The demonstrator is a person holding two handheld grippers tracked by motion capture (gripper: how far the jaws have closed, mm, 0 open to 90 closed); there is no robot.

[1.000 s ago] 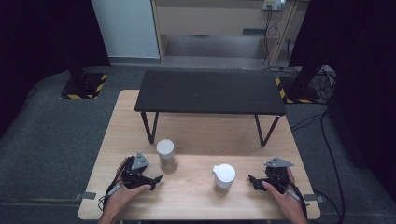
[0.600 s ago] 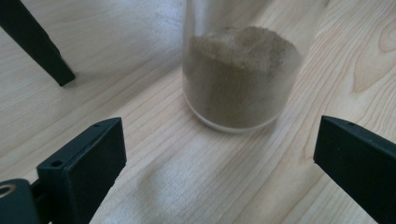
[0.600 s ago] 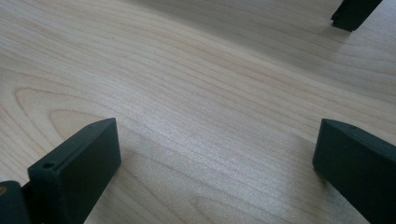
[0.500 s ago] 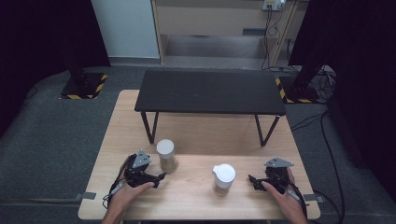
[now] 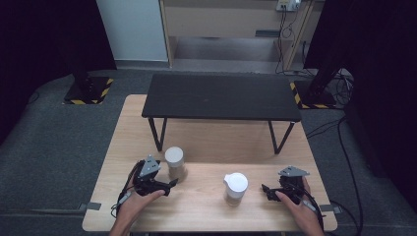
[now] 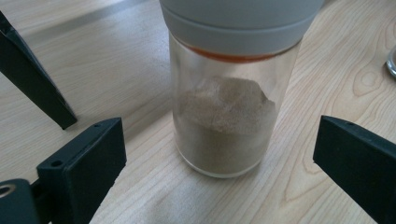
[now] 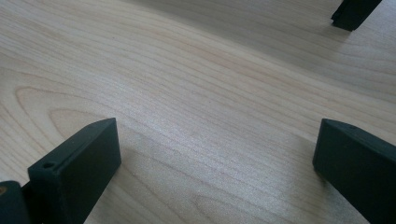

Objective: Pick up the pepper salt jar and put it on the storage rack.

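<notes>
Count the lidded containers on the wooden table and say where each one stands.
2. A glass jar of brownish powder stands front left, just ahead of the left hand-held gripper. A white-lidded container stands front centre-right, left of the right hand-held gripper. Others could hide beneath the black bench.

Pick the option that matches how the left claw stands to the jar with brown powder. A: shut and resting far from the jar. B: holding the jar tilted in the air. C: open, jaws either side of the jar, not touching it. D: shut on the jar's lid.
C: in the left gripper view the left claw has its jaws wide apart, with gaps to the upright jar standing on the table.
</notes>
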